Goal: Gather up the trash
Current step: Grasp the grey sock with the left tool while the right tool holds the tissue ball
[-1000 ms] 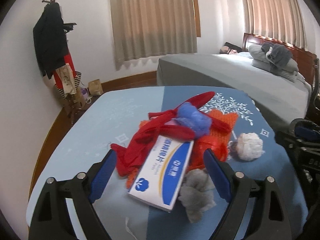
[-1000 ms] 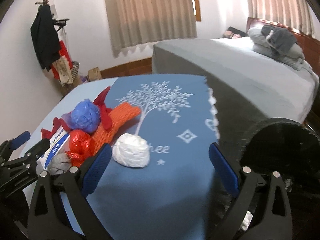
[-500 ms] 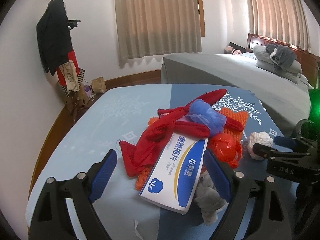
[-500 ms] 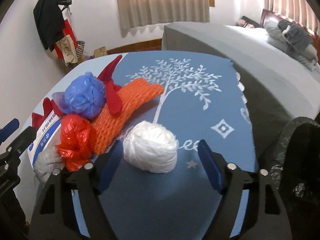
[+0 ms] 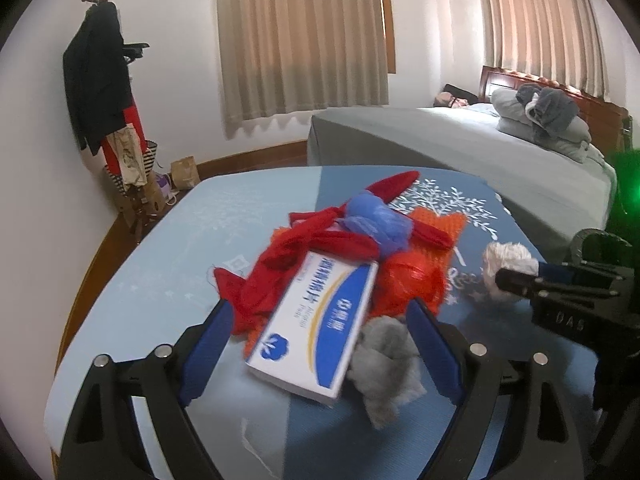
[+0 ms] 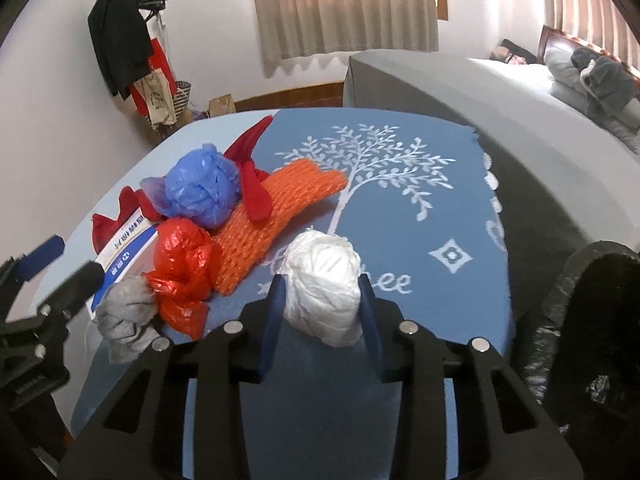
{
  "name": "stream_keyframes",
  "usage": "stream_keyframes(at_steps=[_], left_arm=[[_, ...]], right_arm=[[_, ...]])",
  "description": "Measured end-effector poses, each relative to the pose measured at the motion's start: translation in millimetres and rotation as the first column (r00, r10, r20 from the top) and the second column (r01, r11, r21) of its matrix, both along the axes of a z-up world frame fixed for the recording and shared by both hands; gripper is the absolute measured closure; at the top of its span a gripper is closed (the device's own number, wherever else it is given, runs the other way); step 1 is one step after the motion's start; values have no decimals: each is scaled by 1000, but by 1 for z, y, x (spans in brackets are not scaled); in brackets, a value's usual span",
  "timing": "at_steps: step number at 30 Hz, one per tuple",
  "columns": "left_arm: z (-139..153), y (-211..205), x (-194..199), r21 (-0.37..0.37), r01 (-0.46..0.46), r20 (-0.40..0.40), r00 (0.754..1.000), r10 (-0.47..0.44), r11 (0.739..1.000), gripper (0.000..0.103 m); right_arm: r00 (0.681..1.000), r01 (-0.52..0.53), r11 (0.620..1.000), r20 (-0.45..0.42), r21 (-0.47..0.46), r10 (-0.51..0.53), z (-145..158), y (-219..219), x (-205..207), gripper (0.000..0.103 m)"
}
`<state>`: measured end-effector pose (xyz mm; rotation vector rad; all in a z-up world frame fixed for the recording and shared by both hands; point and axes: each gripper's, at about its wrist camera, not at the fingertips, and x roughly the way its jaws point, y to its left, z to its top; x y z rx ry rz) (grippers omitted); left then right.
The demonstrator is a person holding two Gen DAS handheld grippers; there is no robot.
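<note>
The right tool [image 6: 322, 306] is clenched on the white plastic wad [image 6: 322, 282] at the near right of the blue worktop [image 6: 420, 264]. The left tool [image 5: 318, 344] is released, straddling the blue-and-white box [image 5: 316, 326] in the heap. The wad looks soft and springy — it could squeeze out of the fingers during the carry to the black-lined bin [image 6: 600, 320], far right.

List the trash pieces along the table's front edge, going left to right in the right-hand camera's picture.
Grey wad → red plastic bag → white plastic ball, between the right gripper's fingers.
</note>
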<state>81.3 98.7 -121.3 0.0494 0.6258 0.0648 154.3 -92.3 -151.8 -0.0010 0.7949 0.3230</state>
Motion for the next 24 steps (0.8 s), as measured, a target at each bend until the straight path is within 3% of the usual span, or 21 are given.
stream_keyframes(at_steps=[7, 13, 24], left_arm=[[-8, -17, -4, -4, 49, -20, 999, -49, 999, 24], [-21, -25, 2, -6, 64, -59, 996, -64, 998, 36], [-24, -44, -3, 45, 101, -52, 994, -98, 994, 51]], right_arm=[[1000, 18, 1000, 3, 3, -18, 4, -19, -16, 68], [1000, 23, 1000, -5, 0, -23, 2, -26, -21, 68], [1000, 31, 999, -4, 6, -31, 3, -31, -22, 68]])
